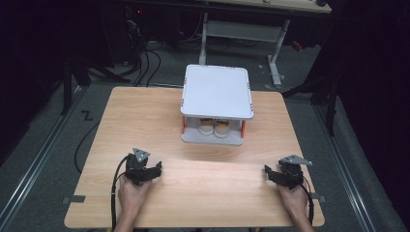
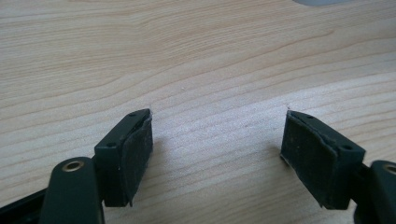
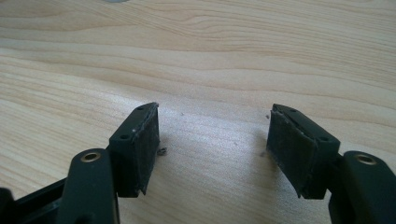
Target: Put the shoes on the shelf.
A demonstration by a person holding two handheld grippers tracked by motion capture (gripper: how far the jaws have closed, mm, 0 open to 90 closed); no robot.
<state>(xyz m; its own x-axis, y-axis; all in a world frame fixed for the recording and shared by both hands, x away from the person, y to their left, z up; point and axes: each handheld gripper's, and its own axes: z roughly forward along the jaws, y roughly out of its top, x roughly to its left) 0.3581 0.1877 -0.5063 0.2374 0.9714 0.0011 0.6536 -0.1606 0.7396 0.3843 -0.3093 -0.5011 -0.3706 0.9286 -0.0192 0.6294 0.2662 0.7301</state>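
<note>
A white two-level rack [image 1: 217,91] stands at the far middle of the wooden table [image 1: 140,121]. On its lower shelf sits a pair of small white shoes with yellow trim [image 1: 214,126]. My left gripper [image 1: 155,169] rests near the front left of the table, held by a hand. Its jaws stand open over bare wood [image 2: 218,116] with nothing between them. Near the front right edge my right gripper [image 1: 270,173] is held the same way. It is open too, and nothing but wood lies between its pads [image 3: 214,109].
Bare tabletop lies between the two grippers and in front of the rack. Black cables [image 1: 145,67] run over the floor beyond the table's far left. A white desk frame [image 1: 275,53] stands behind the table.
</note>
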